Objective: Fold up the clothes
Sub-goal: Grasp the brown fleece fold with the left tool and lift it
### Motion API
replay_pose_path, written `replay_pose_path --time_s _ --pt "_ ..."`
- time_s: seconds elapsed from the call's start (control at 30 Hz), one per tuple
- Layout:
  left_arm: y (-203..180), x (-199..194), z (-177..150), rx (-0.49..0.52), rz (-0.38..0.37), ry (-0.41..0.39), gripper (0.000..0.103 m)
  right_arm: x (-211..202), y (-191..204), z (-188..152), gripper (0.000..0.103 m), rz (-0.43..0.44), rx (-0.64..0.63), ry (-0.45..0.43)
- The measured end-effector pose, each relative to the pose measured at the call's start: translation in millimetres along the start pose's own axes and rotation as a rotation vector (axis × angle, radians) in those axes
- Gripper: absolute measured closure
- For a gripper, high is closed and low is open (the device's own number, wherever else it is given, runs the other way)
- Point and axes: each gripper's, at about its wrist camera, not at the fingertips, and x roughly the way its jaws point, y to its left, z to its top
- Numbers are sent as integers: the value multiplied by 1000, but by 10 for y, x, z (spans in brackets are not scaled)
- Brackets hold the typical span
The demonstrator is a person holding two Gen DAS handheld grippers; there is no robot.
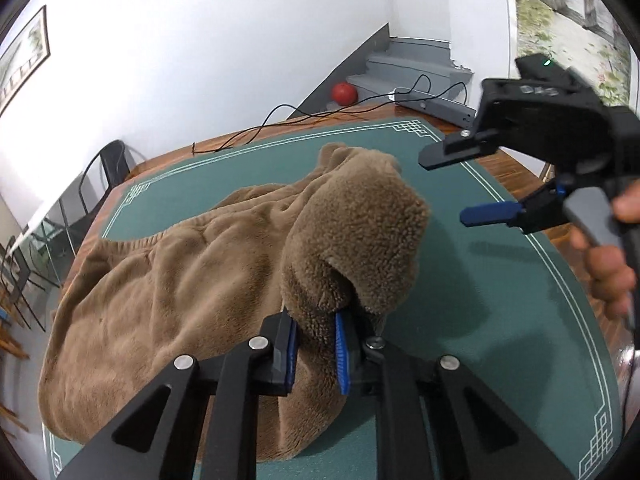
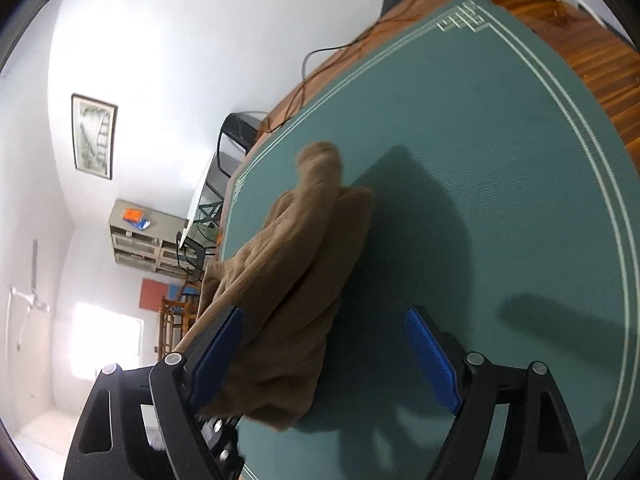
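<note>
Left gripper (image 1: 316, 348) at bottom centre of the left view; fingers nearly closed, clamped on a bunched fold of the brown fleece (image 1: 192, 280); the fleece lies mid-frame on the green mat (image 1: 500, 320) over the bench (image 1: 516, 168); right gripper (image 1: 460, 188) at right of frame, fingers wide apart, holding nothing; in the right view the fleece (image 2: 288, 288) sits just beside its left finger (image 2: 218, 356).
</note>
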Motion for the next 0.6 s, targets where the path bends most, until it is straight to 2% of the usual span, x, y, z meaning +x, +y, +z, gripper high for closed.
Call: replay_pose_path --time_s 0.27,0.37,0.53,0.57,0.6 --pt "62 15 -75 12 3 4 86 381 -379 244 18 136 214 56" --pt "81 10 -107 15 2 6 86 512 -380 351 18 173 214 80" --pt "99 -59 -157 13 -2 9 86 667 -377 443 19 186 176 106" --pt "110 -63 -157 9 -4 10 86 679 -369 444 23 185 160 107" --pt "133 -63 -157 0 -9 12 86 687 -361 444 39 180 143 110"
